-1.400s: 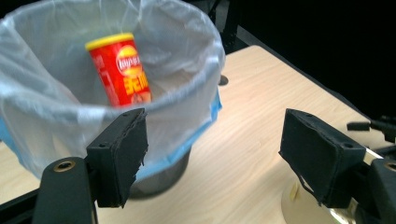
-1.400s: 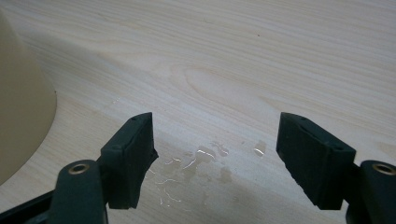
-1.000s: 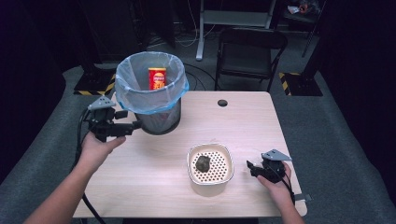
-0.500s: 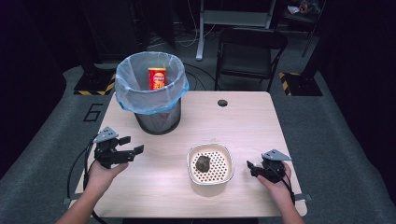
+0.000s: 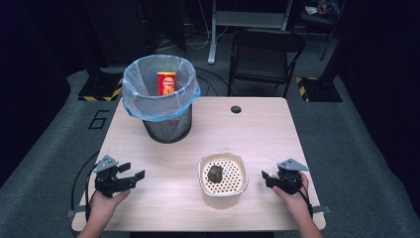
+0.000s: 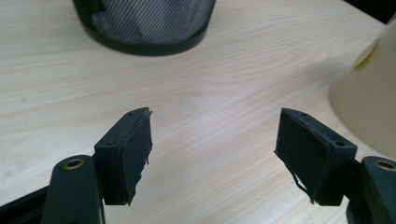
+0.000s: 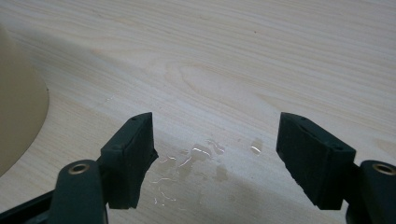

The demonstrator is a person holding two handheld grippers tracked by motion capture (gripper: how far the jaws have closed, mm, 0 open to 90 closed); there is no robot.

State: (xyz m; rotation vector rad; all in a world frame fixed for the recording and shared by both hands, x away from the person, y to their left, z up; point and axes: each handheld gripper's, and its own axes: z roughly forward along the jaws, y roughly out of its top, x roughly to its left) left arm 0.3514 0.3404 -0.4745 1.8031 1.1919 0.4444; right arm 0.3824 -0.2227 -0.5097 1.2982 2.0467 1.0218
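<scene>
Presently, one table (image 5: 257,134) carried all the work. One mesh bin (image 5: 166,126) stood well ahead of the left gripper (image 5: 133,171), its base beyond the jaw tips in the left gripper view. Its blue liner was folded over the rim, presumably to catch waste dropped from above.

One cream perforated bowl (image 5: 223,191) sat between the two sets of jaws. It lay just off the right-hand jaw in the left gripper view and off the left-hand jaw in the right gripper view, so either tool could reach it.

Two grippers were counted, both low over the wood. The left gripper's jaws stood spread with nothing between them. The right gripper (image 5: 266,179) was likewise spread and empty. Both appeared parked, not working.

One red can (image 5: 167,83) stood upright inside the bin, already disposed of by the look of it.

One dark lump (image 5: 214,173) rested in the bowl, seemingly the next item for removal, untouched and well clear of both jaw pairs.

A few water spots (image 7: 196,158) lay directly between the right jaws.
</scene>
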